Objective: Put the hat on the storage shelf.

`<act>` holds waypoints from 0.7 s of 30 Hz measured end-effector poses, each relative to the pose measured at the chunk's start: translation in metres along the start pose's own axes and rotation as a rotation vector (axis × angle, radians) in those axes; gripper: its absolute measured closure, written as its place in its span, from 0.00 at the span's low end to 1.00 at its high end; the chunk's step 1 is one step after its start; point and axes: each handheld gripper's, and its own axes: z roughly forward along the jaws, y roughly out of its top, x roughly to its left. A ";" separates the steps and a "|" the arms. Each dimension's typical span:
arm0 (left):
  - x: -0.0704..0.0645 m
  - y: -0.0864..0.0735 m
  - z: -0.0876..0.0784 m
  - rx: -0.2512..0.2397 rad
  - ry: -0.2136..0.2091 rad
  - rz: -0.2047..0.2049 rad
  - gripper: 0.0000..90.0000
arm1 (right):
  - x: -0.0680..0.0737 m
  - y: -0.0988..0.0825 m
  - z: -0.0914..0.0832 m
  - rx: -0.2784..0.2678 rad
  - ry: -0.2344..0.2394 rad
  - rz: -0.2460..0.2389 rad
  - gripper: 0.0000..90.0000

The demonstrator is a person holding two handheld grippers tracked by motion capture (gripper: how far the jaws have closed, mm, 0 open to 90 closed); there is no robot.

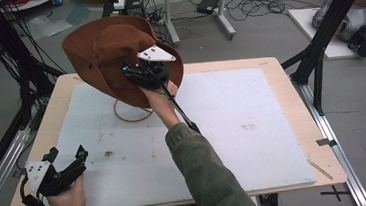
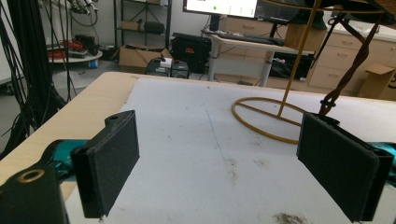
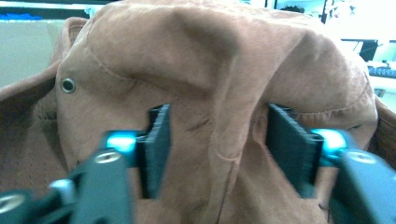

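A brown suede hat (image 1: 101,50) sits tilted on a thin gold wire stand (image 1: 124,119) at the back left of the table. My right gripper (image 1: 129,72) reaches into the hat's crown from the right. In the right gripper view its jaws (image 3: 219,149) stand apart on either side of a raised fold of the crown (image 3: 196,70), with the pads not squeezing it. My left gripper (image 1: 67,154) rests open in a hand near the front left corner. The left gripper view shows nothing between its pads (image 2: 219,163), the stand's ring (image 2: 266,116) and a braided hat cord (image 2: 350,74) beyond.
A white mat (image 1: 233,128) covers most of the wooden table (image 1: 289,73). Black frame posts (image 1: 317,51) stand at the right edge and cables hang at the left. Desks, boxes and a monitor lie beyond the far edge.
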 end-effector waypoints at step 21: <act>0.001 0.000 0.001 -0.005 0.004 0.004 0.15 | -0.046 0.031 -0.067 -0.066 -0.107 -0.046 0.11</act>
